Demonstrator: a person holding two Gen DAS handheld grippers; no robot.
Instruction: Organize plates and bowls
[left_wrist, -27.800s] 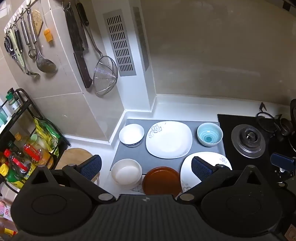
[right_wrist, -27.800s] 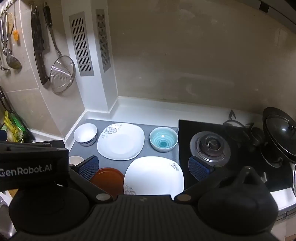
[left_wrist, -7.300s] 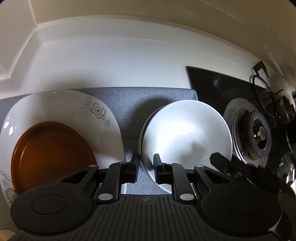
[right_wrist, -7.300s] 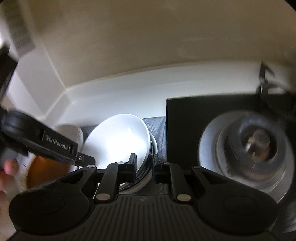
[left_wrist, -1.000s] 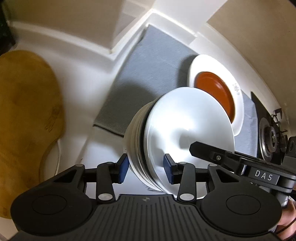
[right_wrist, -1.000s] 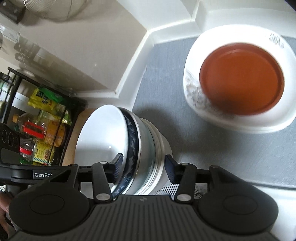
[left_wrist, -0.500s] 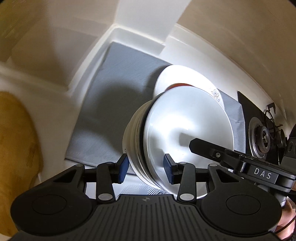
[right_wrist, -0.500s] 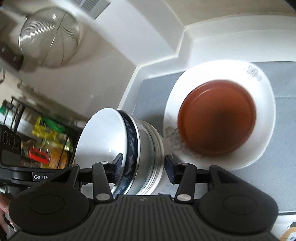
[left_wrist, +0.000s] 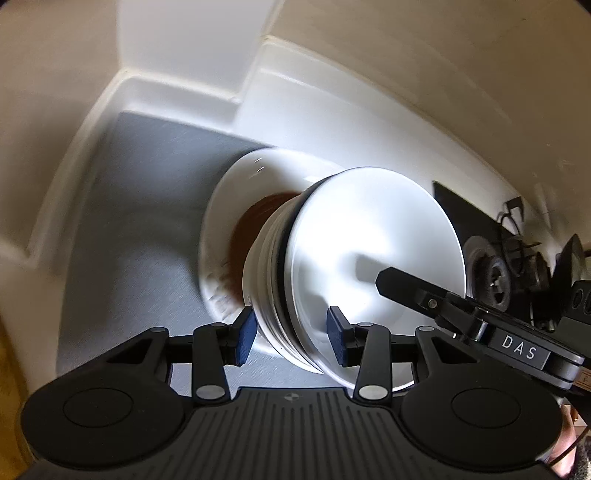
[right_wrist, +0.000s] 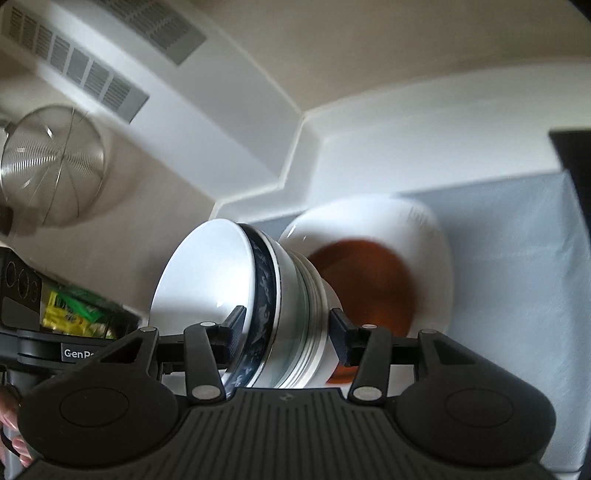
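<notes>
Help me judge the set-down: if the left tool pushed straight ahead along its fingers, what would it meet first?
The left tool already straddles the stack of nested white bowls. Beyond it, probably the brown round plate on the white square plates; depth is unclear.

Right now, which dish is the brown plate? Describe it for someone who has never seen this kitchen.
Find the grey mat in the counter's corner. On it lies a white plate, and the brown plate sits inside that, behind the bowl stack both grippers hold. It is the only dark, reddish dish; everything else is white.
</notes>
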